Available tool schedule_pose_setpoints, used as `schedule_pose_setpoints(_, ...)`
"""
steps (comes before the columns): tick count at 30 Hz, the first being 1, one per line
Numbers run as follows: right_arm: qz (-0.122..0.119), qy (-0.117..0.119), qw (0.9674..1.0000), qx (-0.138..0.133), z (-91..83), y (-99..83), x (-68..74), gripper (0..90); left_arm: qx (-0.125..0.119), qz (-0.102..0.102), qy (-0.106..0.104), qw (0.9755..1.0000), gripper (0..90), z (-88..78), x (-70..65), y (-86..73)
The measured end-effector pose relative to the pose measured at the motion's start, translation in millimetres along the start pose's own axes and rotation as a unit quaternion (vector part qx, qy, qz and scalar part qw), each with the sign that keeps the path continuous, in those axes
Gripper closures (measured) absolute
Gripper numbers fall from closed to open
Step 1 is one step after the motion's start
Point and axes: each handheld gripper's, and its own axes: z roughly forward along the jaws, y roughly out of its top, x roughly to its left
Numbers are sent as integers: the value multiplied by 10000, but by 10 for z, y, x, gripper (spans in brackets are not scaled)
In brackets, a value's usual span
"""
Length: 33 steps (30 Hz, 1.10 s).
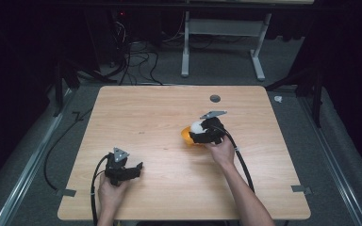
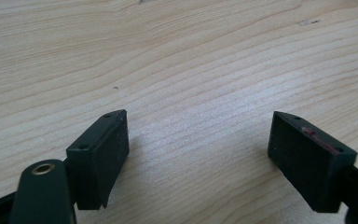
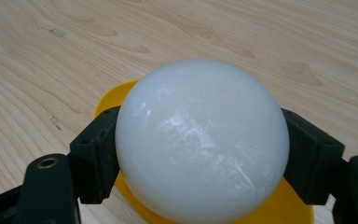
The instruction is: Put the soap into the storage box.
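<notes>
Worktop (image 1: 160, 117): we see pale wood, dark room behind.
Ball (image 3: 200, 140): white, smooth, likely slippery; at 3 o'clock, above yellow dish (image 3: 109, 100).
Right hand-held gripper (image 3: 200, 154): we pinch the ball's widest girth.
Left hand-held gripper (image 2: 198, 154): spread, empty.

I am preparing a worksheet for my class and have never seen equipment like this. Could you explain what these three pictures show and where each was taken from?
A person sits at a light wooden table with a hand-held black two-jaw gripper in each hand. The high view looks down from above. The other two pictures come from small cameras riding on the grippers, looking along their jaws. The left gripper is open over bare wood. The right gripper is clamped on a smooth white ball, just above a round yellow-orange dish on the table. A small grey disc sits near the table's far edge.
</notes>
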Motion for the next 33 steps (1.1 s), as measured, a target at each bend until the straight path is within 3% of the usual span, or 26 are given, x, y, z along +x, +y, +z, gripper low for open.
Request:
schedule_pose_setpoints(28, 53, -100, 9997, 224, 83, -42, -6, 242, -1, -1, 0, 10000, 210, 0, 0, 0)
schedule_pose_setpoints(33, -4, -209, 9996, 212, 87, -51, 21, 231, 0, 0, -4, 10000, 210, 0, 0, 0)
